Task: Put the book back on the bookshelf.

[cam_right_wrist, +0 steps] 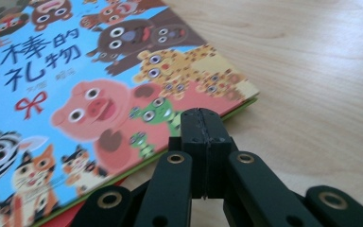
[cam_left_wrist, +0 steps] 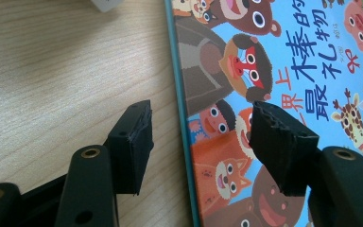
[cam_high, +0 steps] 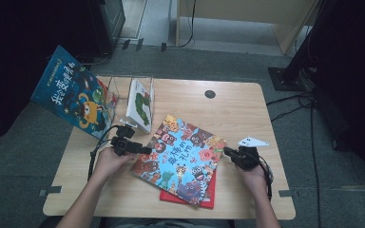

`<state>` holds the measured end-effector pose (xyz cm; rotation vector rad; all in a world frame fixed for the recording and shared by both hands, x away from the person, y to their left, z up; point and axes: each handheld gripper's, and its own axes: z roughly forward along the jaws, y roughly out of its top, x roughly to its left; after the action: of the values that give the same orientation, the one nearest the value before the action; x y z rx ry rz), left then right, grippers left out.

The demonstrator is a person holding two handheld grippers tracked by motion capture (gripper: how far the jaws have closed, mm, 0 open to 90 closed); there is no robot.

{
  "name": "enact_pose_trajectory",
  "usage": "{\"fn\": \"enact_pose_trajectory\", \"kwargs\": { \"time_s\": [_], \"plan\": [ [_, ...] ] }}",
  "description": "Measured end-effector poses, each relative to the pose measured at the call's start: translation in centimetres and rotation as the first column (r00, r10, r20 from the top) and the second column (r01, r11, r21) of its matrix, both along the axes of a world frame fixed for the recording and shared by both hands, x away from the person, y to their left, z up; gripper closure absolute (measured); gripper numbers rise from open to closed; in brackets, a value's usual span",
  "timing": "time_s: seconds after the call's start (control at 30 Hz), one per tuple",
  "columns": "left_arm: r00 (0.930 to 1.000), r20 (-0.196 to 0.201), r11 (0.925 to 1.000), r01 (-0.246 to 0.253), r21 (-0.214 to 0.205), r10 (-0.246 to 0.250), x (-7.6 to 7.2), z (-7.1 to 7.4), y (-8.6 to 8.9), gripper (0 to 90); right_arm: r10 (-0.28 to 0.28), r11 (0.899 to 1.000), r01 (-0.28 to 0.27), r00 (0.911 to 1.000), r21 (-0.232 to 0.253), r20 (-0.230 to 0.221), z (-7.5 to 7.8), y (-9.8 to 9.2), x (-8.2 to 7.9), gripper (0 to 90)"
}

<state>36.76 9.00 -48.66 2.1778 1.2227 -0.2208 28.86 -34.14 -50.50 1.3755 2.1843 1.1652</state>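
Observation:
A picture book [cam_high: 180, 154] with cartoon animals on a blue cover lies flat mid-table, on top of a red book [cam_high: 209, 197]. My left gripper [cam_high: 147, 150] is at the book's left edge with its jaws open. In the left gripper view one pad hangs over bare wood and the other over the cover [cam_left_wrist: 283, 56], so the book's edge runs between them, and my left gripper [cam_left_wrist: 201, 120] holds nothing. My right gripper [cam_high: 227, 151] is shut at the book's right edge. Its closed tips [cam_right_wrist: 202, 118] point at the cover [cam_right_wrist: 75, 71] near a corner; whether they touch it is unclear.
A clear book stand [cam_high: 119, 95] at the back left holds a white book [cam_high: 140, 102]. A blue book [cam_high: 71, 92] leans off the table's left side. The wooden table [cam_high: 247, 114] has a dark round hole [cam_high: 210, 94] near its far edge.

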Motion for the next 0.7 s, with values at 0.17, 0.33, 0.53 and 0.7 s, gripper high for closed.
{"fn": "enact_pose_trajectory", "kwargs": {
  "time_s": [0.17, 0.33, 0.53, 0.7],
  "plan": [
    [0.9999, -0.003, 0.9998, 0.016, 0.009, -0.016, -0.1, -0.2, -0.1, 40.3, 0.045, 0.999, -0.045, 0.9989, -0.002, -0.01, 0.0, 0.8, -0.9, 90.0],
    [0.9997, -0.006, 0.9997, 0.022, 0.01, -0.022, 0.0, -0.5, -0.3, 40.3, 0.064, 0.998, -0.064, 0.9977, -0.012, -0.021, 0.0, 1.4, -1.1, 90.0],
    [0.9996, 0.003, 0.9996, 0.029, 0.001, -0.029, 0.0, -0.6, -0.6, 40.8, 0.092, 0.996, -0.092, 0.995, -0.007, -0.04, -0.1, 1.4, -1.4, 90.0],
    [0.9992, 0.011, 0.9992, 0.037, 0.015, -0.037, -0.1, -0.6, -0.9, 41.6, 0.09, 0.996, -0.09, 0.995, -0.003, -0.043, -0.1, 1.4, -1.5, 90.0]
  ]
}}
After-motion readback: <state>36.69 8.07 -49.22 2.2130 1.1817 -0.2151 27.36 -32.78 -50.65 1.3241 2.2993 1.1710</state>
